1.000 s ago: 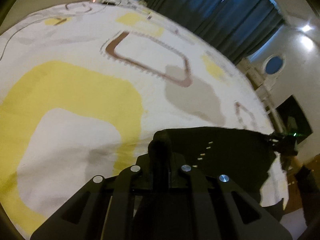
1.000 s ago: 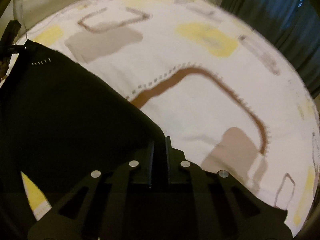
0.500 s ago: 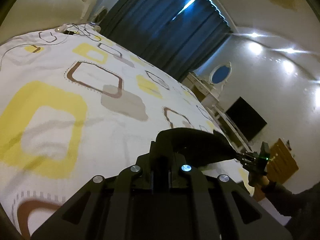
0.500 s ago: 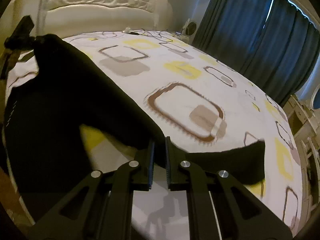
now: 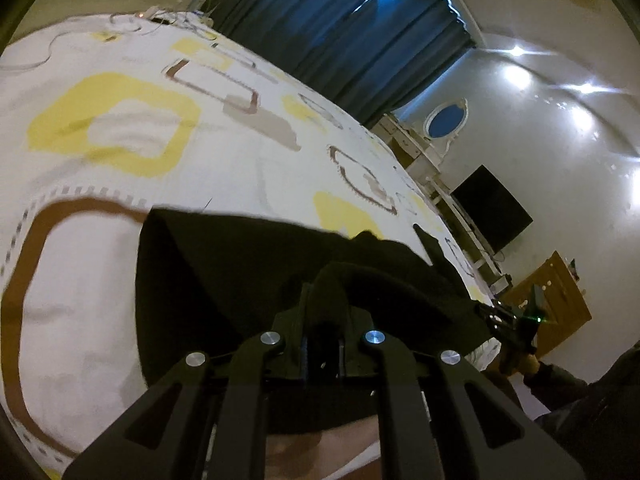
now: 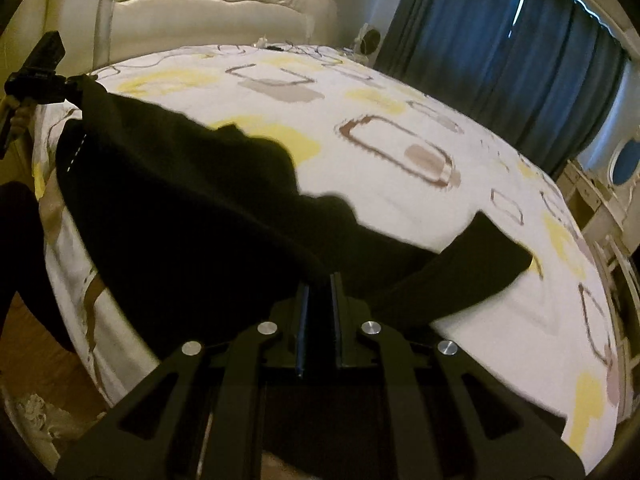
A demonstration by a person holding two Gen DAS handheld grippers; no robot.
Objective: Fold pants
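The black pants [image 5: 224,272] hang stretched between my two grippers over the near edge of the bed, with the legs trailing onto the sheet [image 6: 480,264]. My left gripper [image 5: 324,284] is shut on one corner of the pants. My right gripper [image 6: 320,280] is shut on the other corner. In the left wrist view the right gripper [image 5: 508,320] shows at the far right, pinching the cloth. In the right wrist view the left gripper [image 6: 60,88] shows at the far left, pinching the cloth.
The bed [image 5: 120,168] has a white sheet with yellow, brown and grey squares. A padded headboard [image 6: 208,4] stands behind it, dark blue curtains [image 6: 500,40] at the far side. A dresser, a TV [image 5: 492,208] and a wooden door [image 5: 556,304] stand along the wall.
Both grippers have lifted the pants off the sheet and drawn them back toward the near edge. The views have tilted up from the sheet to the room. The legs now trail on the bed.
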